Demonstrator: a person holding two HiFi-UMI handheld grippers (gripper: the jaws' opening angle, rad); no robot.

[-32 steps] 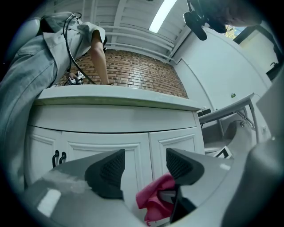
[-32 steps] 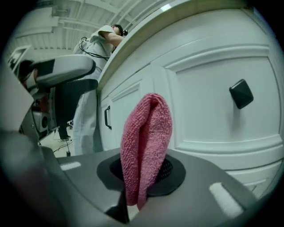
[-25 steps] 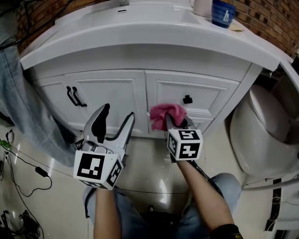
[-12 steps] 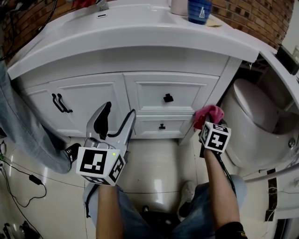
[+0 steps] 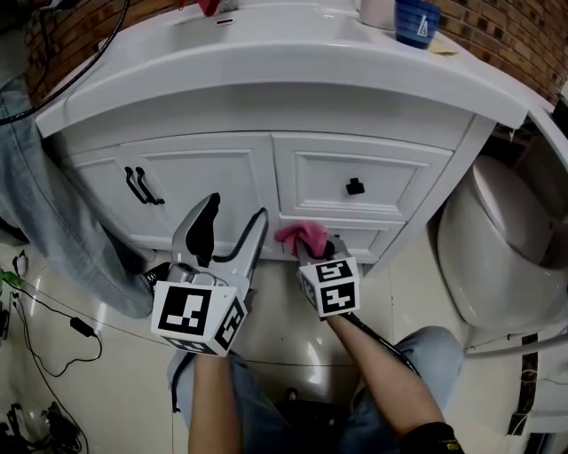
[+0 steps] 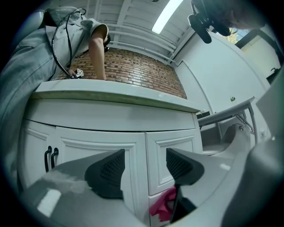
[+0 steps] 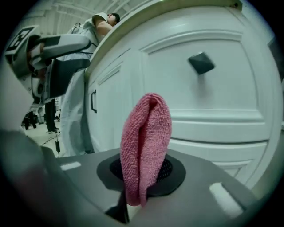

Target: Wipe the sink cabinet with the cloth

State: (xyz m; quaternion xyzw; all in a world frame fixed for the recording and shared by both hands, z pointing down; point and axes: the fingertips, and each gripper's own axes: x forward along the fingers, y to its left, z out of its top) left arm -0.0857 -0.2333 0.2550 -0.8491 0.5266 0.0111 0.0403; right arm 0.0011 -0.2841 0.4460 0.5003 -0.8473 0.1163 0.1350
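Note:
The white sink cabinet (image 5: 311, 173) fills the head view, with two black door handles (image 5: 142, 186) at left and a black drawer knob (image 5: 355, 186) at centre. My right gripper (image 5: 311, 244) is shut on a pink cloth (image 5: 300, 236), which is pressed against the lower drawer front below the knob. In the right gripper view the cloth (image 7: 146, 146) stands folded upright between the jaws, close to the drawer panel (image 7: 213, 102). My left gripper (image 5: 232, 217) hangs open and empty before the door (image 6: 88, 117); the cloth (image 6: 163, 206) shows beside its right jaw.
A white toilet (image 5: 497, 257) stands right of the cabinet. A blue cup (image 5: 417, 19) sits on the countertop. A person in jeans (image 5: 44, 204) stands at the left, and cables (image 5: 35, 328) lie on the tiled floor there.
The right gripper carried the cloth from the cabinet's middle to its right corner, then back left to the lower drawer. The left gripper stayed open and hardly moved.

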